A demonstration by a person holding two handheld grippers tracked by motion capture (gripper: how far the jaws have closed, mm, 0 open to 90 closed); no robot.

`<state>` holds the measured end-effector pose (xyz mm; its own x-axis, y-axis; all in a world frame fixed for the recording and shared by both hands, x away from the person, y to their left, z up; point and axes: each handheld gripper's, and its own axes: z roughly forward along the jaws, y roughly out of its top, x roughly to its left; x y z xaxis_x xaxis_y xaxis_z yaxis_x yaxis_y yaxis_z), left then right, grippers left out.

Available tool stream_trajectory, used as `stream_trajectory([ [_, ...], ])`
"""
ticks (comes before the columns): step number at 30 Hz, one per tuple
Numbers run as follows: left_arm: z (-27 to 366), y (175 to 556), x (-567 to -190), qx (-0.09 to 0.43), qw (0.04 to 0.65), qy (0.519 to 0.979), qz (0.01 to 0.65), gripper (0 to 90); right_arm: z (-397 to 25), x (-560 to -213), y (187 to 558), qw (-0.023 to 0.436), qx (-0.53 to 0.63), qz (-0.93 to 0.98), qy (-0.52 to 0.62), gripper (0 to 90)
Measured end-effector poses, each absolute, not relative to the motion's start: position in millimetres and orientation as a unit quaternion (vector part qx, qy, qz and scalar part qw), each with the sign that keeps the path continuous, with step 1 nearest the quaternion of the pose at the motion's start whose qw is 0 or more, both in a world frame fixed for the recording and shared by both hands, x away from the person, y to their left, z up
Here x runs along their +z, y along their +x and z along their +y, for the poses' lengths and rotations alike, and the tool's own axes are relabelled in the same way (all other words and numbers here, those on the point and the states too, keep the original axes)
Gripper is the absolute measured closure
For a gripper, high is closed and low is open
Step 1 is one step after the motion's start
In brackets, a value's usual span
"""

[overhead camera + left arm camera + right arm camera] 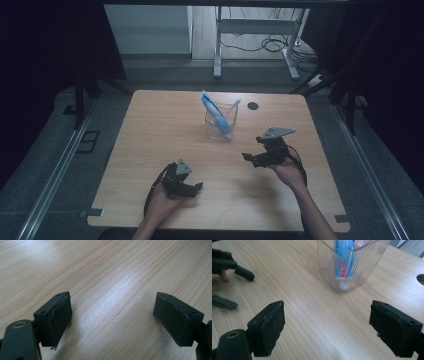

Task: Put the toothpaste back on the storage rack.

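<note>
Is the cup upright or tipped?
Upright. The cup stands on its base on the table, with the toothpaste tube standing inside.

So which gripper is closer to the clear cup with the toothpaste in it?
Right. The right gripper sits just beside and in front of the clear cup; the left gripper is farther back, toward the person.

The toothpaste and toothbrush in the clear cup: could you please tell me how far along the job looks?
Looks done: the toothpaste and toothbrush stand in the clear cup. In hand: nothing; the left gripper and right gripper are open, off the cup. Left: apparently nothing, unless the items are to come out.
</note>
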<state>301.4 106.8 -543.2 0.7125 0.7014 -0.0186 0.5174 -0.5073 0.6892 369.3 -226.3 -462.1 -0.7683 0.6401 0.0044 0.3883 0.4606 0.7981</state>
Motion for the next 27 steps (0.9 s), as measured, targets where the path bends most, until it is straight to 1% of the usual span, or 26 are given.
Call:
stream_trajectory([
  [11,107,302,-543,0.134,0.346,0.858,0.354,15.3,-233,-482,352,0.144,0.422,0.842,0.305,13.1],
  [27,107,301,-543,0.132,0.347,0.857,0.357,15.4,-257,-517,334,0.130,0.409,0.839,0.335,13.3],
])
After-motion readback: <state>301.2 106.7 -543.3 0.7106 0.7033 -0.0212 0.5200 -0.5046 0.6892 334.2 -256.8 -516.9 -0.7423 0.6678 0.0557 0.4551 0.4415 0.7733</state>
